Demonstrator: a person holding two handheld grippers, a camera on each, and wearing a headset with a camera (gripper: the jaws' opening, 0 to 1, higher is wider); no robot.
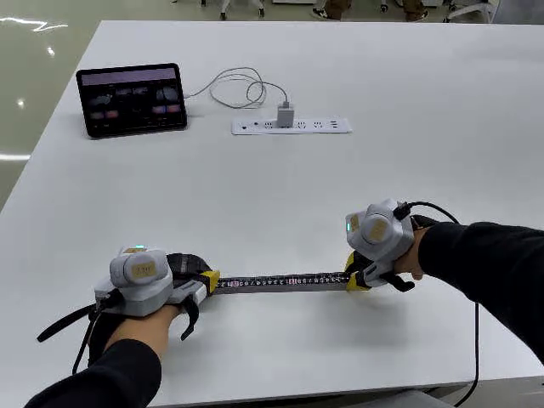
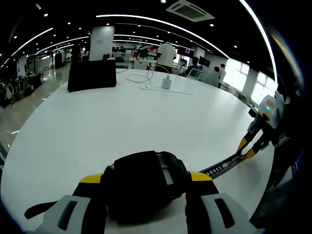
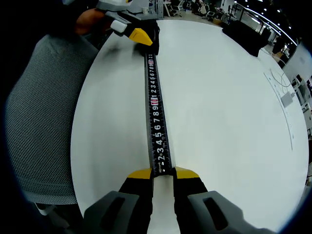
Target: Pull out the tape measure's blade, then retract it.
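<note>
My left claw clamped round black tape case, brand unreadable. My right claw nipped on blade end, hook hidden; numerals 1–9 legible over counter.

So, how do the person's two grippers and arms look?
Both the left gripper and the right gripper have rounded light-grey housings with a tan square patch, dark jaws with yellow tips, and a small green light. Black cables trail from them. The person wears long black sleeves.
</note>
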